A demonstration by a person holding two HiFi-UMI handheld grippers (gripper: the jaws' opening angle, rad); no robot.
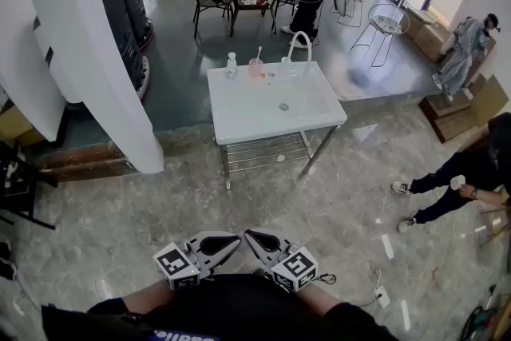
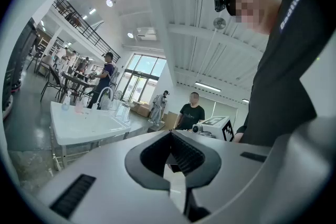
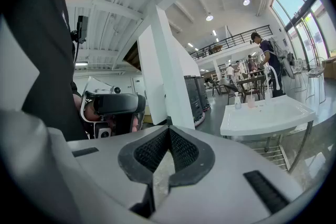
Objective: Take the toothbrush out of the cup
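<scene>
Head view: the left gripper [image 1: 235, 240] and right gripper [image 1: 250, 236] sit tip to tip at 6 o'clock. They are well apart from the white sink table [image 1: 319, 112] at 12 o'clock, where the toothbrush [image 1: 258, 54] stands in the pink cup [image 1: 255, 70].

Left gripper view: jaws pressed together on nothing, the cup distant at 9 o'clock.

Right gripper view: jaws likewise closed and empty, the cup at 3 o'clock.

The task appears unstarted; approach, grasp and lift remain.

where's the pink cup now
In the head view the pink cup stands at the back of the white sink, between the pump bottle on its left and the faucet on its right.
</scene>
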